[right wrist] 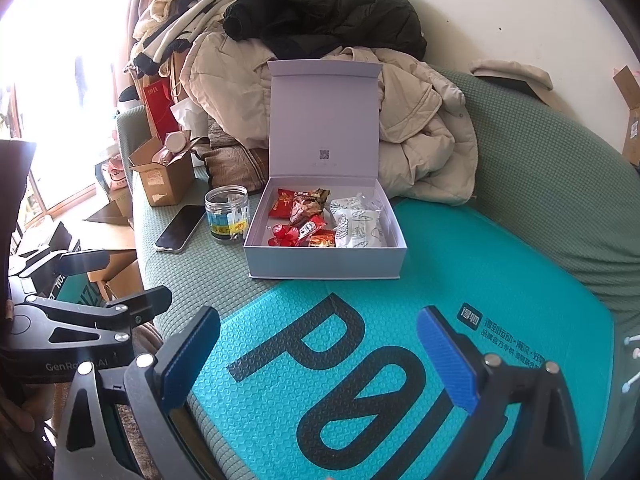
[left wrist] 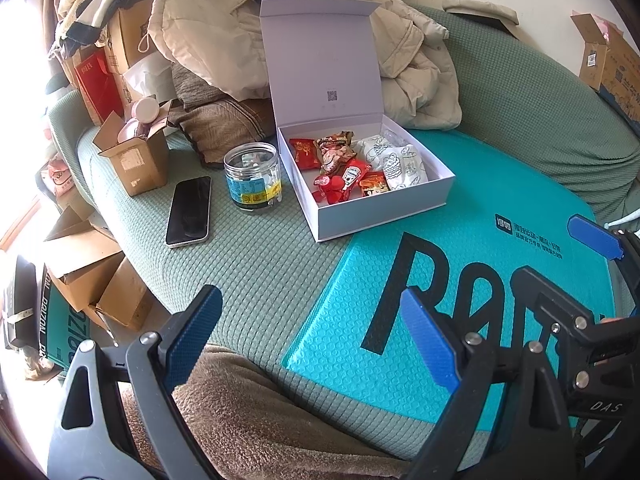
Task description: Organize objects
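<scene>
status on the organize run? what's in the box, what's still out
Done: snack packets already lie in the open white box, lid up. In hand: nothing; the left gripper and right gripper both stand open and empty over the teal mailer. Left: the clear jar and the phone still sit on the green cover beside the box, if they belong in it.

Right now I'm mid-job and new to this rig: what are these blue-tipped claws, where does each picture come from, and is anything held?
They are two hand-held grippers, each with a camera looking along its fingers. One picture is from the left gripper, the other from the right gripper. Both stand open and hold nothing. On the green sofa lie a teal mailer, an open white box of snack packets, a clear jar, a phone and a small cardboard box.
</scene>
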`<state>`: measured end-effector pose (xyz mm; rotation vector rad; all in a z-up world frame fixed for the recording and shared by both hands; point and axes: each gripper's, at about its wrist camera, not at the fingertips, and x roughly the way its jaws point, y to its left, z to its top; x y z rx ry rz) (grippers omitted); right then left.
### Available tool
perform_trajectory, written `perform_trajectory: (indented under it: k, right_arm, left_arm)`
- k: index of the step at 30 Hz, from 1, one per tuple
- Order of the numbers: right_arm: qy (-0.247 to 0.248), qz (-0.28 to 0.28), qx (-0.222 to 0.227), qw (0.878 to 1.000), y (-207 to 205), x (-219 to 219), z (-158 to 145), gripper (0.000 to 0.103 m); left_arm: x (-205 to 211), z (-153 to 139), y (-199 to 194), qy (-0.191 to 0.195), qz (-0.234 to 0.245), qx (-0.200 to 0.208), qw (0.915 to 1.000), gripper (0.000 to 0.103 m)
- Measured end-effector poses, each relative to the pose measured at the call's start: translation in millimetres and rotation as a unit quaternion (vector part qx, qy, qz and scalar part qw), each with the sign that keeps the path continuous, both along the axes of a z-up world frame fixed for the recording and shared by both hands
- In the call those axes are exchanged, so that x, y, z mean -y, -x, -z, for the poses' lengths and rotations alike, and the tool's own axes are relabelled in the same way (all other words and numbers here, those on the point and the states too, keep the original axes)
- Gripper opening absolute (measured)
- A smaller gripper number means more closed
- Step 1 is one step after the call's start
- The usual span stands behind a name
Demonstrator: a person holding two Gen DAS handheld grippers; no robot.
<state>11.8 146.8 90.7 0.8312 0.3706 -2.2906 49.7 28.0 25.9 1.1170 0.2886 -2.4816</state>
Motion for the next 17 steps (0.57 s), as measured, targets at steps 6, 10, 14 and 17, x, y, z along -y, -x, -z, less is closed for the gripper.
perform_trajectory:
  k: [6,10,14,17]
  right_arm:
    - [-0.002,0.001,0.001,1.000,0.4,0.4,1.1,0.100]
    - [-0.004,0.001,0.003,1.000,1.1,0.9,3.9,0.100]
    - [-0.003,0.002,0.007,1.000,2.2,0.2,5.1,0.100]
    - [-0.003,0.003,0.007,1.000,3.0,-1.4,6.4,0.100]
  left_arm:
    - [0.3,2.0,0.8,-0.003,0.000,0.002,1.0000,0.091]
    - [-1.1,3.5,1.4,0.000,0.003,0.001,1.0000,0.093]
    - [-0.8,4.1,1.4,-0.008,0.004,-0.001,1.0000,0.093]
    - [-0.9,4.5,2.7,-0.009,0.006,0.000,0.9999,0.093]
